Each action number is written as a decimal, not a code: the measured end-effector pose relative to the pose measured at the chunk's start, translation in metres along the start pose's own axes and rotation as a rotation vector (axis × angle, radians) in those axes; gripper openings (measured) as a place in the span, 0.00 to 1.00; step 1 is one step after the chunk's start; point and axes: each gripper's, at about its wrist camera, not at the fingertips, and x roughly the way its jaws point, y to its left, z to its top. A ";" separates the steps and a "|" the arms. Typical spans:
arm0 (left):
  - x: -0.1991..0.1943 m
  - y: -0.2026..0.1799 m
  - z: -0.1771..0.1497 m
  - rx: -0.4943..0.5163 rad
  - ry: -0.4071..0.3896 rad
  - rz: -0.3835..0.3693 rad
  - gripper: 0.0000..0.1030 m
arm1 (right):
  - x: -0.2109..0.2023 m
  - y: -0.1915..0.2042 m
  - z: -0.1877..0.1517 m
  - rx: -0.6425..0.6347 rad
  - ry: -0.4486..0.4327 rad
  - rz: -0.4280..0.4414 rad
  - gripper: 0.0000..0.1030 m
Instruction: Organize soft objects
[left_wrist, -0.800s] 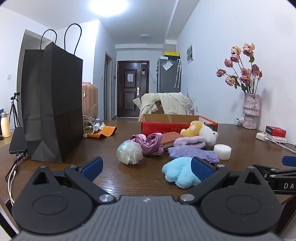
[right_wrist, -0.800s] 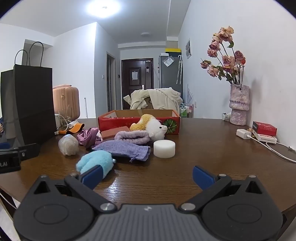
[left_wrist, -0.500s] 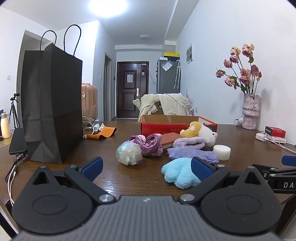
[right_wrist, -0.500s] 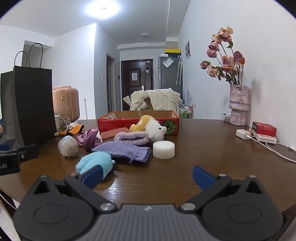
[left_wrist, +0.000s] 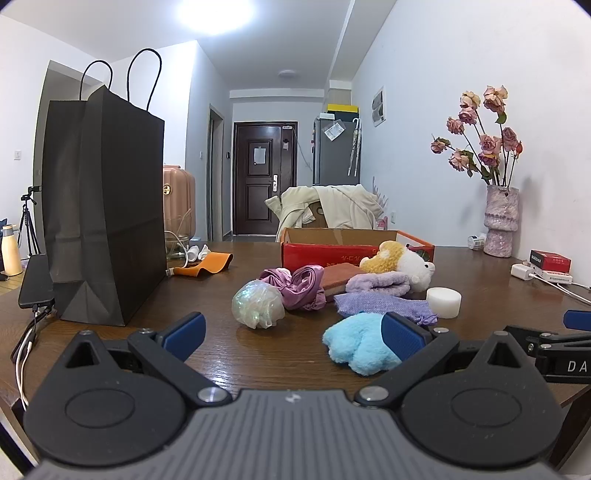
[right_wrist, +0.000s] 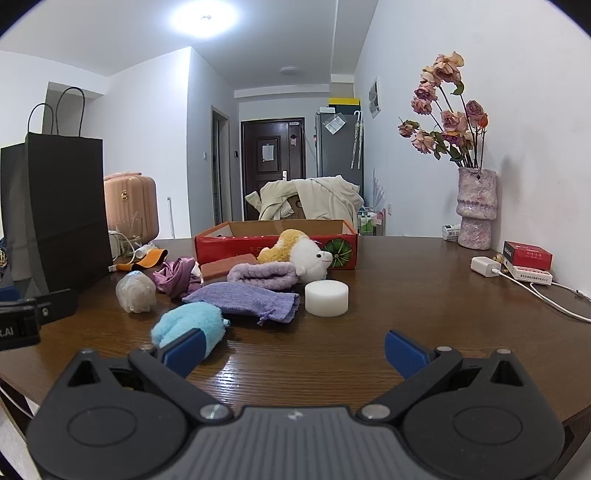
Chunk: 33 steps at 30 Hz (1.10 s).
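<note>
Soft things lie in a cluster on the brown table: a fluffy light-blue paw (left_wrist: 356, 341) (right_wrist: 188, 325), a lilac drawstring pouch (left_wrist: 384, 304) (right_wrist: 245, 297), a rolled lilac towel (right_wrist: 264, 275), a purple satin cloth (left_wrist: 297, 284) (right_wrist: 177, 275), a pearly crumpled ball (left_wrist: 256, 302) (right_wrist: 135, 291), a yellow-and-white plush (left_wrist: 400, 258) (right_wrist: 301, 253) and a white foam disc (left_wrist: 443, 301) (right_wrist: 327, 297). Behind them stands an open red cardboard box (left_wrist: 325, 245) (right_wrist: 275, 240). My left gripper (left_wrist: 293, 332) is open, short of the ball and paw. My right gripper (right_wrist: 293, 349) is open over bare table, its left finger just before the paw.
A tall black paper bag (left_wrist: 105, 206) stands at the left, with a phone (left_wrist: 35, 282) and cables beside it. A vase of dried roses (right_wrist: 474, 206), small red boxes (right_wrist: 528, 254) and a white charger (right_wrist: 484, 266) line the right wall. An orange strap (left_wrist: 203, 264) lies behind the bag.
Both grippers have shifted only slightly; the objects sit a touch lower and closer in the views. Nothing was grasped or moved.
</note>
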 end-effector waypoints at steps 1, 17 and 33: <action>0.000 0.000 0.000 0.000 0.000 0.000 1.00 | 0.000 0.000 0.000 0.000 0.000 0.000 1.00; -0.001 0.000 0.000 0.005 -0.003 -0.006 1.00 | 0.000 0.000 -0.001 -0.002 -0.005 0.000 1.00; 0.001 0.000 0.000 0.008 -0.003 -0.007 1.00 | 0.000 -0.001 0.000 -0.003 -0.006 0.001 1.00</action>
